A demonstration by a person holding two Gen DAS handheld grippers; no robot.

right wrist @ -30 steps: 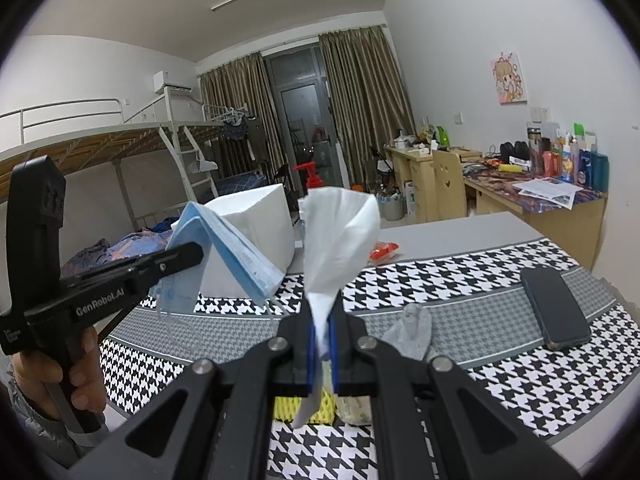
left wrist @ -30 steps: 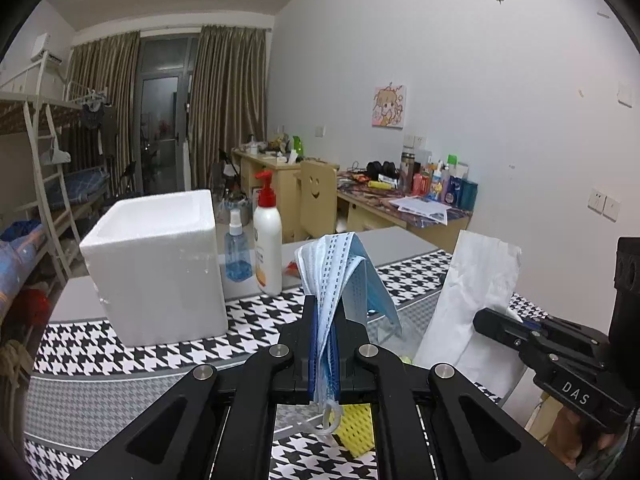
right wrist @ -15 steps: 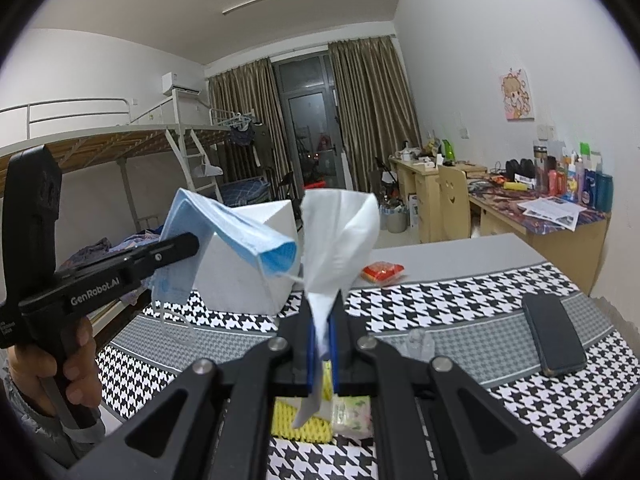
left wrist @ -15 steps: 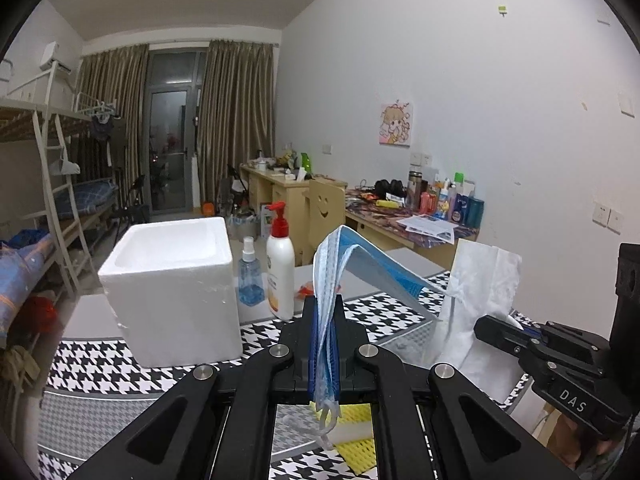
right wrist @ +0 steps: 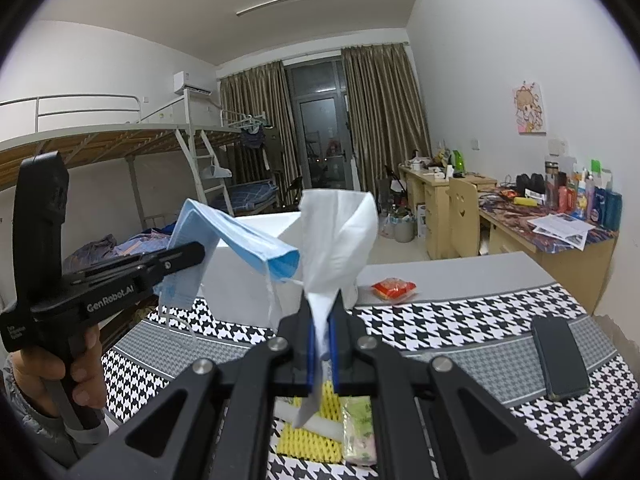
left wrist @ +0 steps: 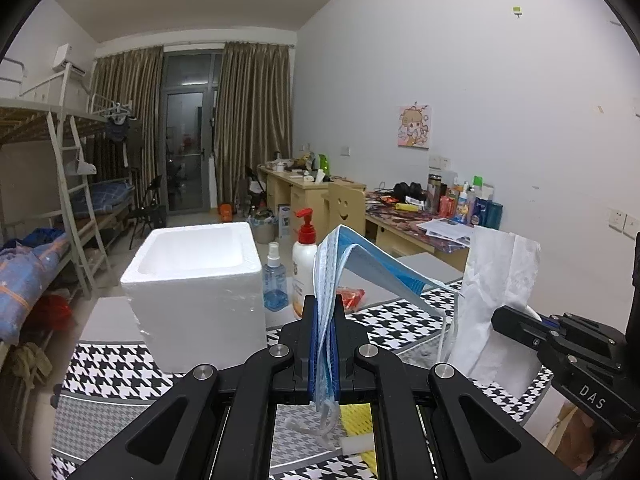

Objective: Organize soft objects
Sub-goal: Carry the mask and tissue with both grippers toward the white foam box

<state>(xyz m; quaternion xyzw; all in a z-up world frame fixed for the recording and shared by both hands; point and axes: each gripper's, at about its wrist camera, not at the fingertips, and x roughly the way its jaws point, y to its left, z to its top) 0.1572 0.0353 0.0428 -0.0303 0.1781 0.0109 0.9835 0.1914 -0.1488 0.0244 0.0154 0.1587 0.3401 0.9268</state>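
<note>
My left gripper is shut on a blue face mask, held up above the table; the mask's ear loops dangle. It also shows in the right wrist view. My right gripper is shut on a white tissue, held up beside the mask; the tissue shows in the left wrist view. A white foam box, open on top, stands on the table behind and left of both grippers.
A spray bottle and a red-pump lotion bottle stand right of the box. A red packet, a black phone, a yellow mesh pad and a green packet lie on the houndstooth tablecloth.
Both grippers have risen, holding the mask and the tissue higher; the foam box's open top now shows from the left wrist.
</note>
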